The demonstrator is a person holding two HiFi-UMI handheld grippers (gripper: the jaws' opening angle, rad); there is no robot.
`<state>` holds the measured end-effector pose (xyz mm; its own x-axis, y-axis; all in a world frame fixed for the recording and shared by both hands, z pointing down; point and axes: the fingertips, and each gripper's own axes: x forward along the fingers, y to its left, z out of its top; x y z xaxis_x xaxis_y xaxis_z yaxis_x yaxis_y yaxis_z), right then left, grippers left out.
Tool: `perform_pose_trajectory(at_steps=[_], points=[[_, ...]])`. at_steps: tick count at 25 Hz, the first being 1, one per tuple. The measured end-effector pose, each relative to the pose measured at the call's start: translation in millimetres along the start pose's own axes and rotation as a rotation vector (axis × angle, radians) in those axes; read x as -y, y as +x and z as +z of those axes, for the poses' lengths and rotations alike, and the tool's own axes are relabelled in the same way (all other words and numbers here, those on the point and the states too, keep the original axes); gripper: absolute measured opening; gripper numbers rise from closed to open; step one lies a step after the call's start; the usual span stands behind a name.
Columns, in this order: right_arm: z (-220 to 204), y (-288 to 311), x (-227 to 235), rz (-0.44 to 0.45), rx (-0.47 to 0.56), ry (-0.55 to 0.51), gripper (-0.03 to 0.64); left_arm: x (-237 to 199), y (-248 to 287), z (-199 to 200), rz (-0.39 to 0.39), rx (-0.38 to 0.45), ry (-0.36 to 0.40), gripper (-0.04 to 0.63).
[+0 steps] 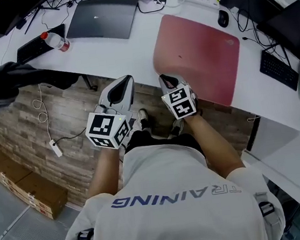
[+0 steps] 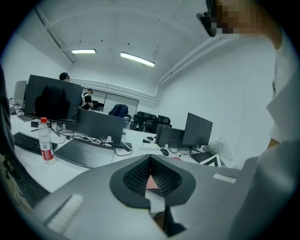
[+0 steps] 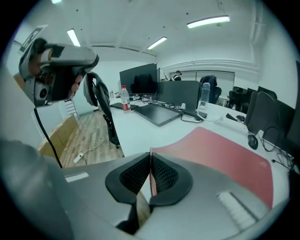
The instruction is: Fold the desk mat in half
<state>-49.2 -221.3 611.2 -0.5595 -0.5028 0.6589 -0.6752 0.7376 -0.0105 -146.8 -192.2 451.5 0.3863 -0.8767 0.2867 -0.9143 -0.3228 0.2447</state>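
Lying on white office desk point(image 1: 125, 54): red mat point(image 1: 202, 56); R fingers point(image 3: 164, 176) clamp edge, L fingers point(image 2: 166, 180) together.

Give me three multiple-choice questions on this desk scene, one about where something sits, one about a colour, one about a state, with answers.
1. In the head view, where does the water bottle stand relative to the closed laptop?
A. left of it
B. on top of it
C. right of it

2. What colour is the desk mat?
A. blue
B. red
C. green

3. What state are the right tongs in?
A. wide open and empty
B. shut on the mat's edge
C. shut on a cable

Answers:
1 A, the bottle stands off the laptop's left side.
2 B, the mat shows red on the white desk.
3 B, the mat's thin edge is pinched between the pads.
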Motion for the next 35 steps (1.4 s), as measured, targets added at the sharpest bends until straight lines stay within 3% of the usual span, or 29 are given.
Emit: perform_pose_trajectory(at_steps=[17,35], points=[[15.0,-90.2,104.0,-0.200,0.156,0.195,0.026,42.9,24.3,13.4,-0.076,0.006,0.027,-0.002],[-28.9,-164.7,175.2,-0.385,0.197,0.334,0.026,78.2,41.3,21.3,-0.151,0.009,0.057,-0.002]])
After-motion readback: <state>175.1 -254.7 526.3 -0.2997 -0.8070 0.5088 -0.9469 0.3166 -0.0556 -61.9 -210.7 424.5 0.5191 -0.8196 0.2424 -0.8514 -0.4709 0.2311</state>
